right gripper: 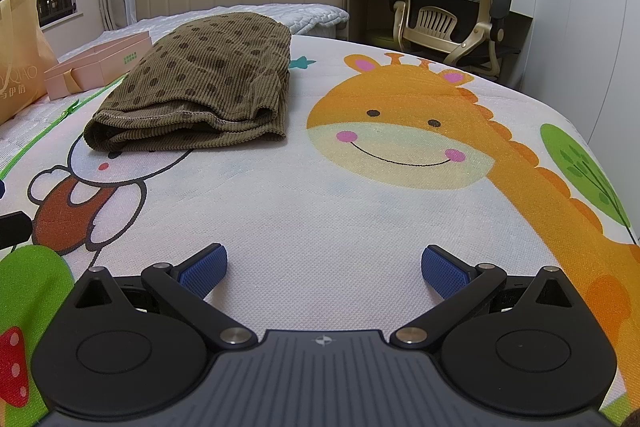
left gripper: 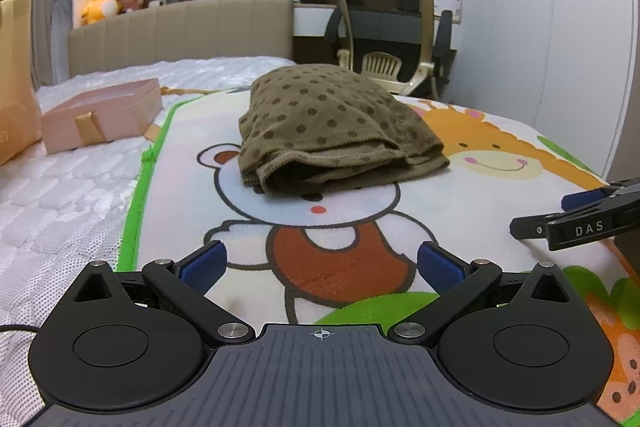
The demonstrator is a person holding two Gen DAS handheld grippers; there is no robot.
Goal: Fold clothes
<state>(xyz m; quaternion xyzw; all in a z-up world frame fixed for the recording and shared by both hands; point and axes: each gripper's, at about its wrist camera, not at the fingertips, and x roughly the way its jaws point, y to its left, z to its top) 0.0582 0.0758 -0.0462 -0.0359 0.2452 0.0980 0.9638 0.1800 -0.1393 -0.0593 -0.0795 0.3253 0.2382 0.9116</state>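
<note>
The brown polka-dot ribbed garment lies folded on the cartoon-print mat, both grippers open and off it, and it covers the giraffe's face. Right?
Not quite. The brown polka-dot ribbed garment lies folded on the cartoon-print mat, with the left gripper and right gripper open and off it, but it covers the bear's head; the giraffe's face is bare, as the right wrist view shows.

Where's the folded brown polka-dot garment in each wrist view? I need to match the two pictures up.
Left wrist: the brown dotted garment lies centre frame, ahead of the open left gripper, covering the printed bear's head.
Right wrist: the garment sits upper left, ahead and left of the open right gripper.
Shared landmark: the printed giraffe face, directly right of the garment in both views.
</note>
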